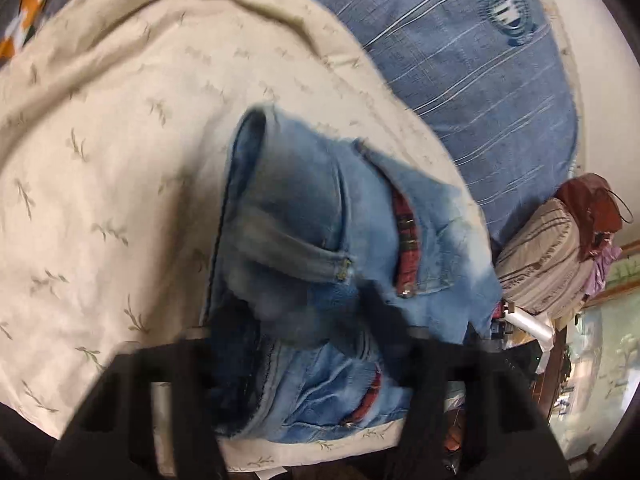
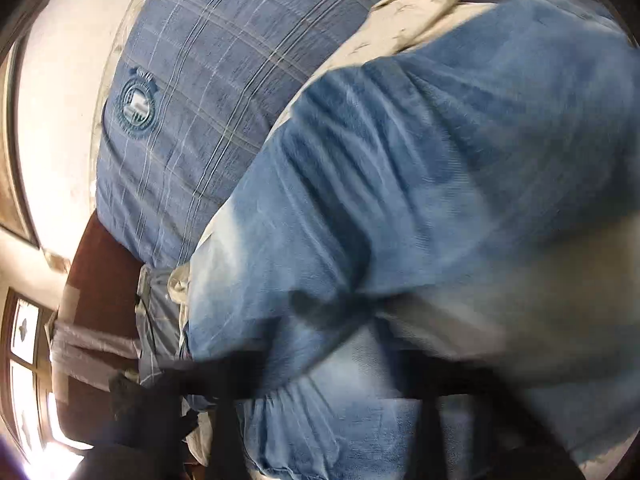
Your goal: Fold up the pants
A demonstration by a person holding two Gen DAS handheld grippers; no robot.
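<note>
Cream bedspread, leaf-sprig print, rumpled, covering the bed. Blue striped pillow with 1 round emblem, at the bedspread's 1 o'clock edge, against a white wall. Striped beige bundle at 3 o'clock, maroon bag on top.

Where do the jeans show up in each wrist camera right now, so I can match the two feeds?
Left wrist: jeans centre to bottom, waistband and pockets showing, on the cream blanket.
Right wrist: jeans fill the centre and right, blurred.
Shared landmark: blue striped pillow, round emblem.
</note>
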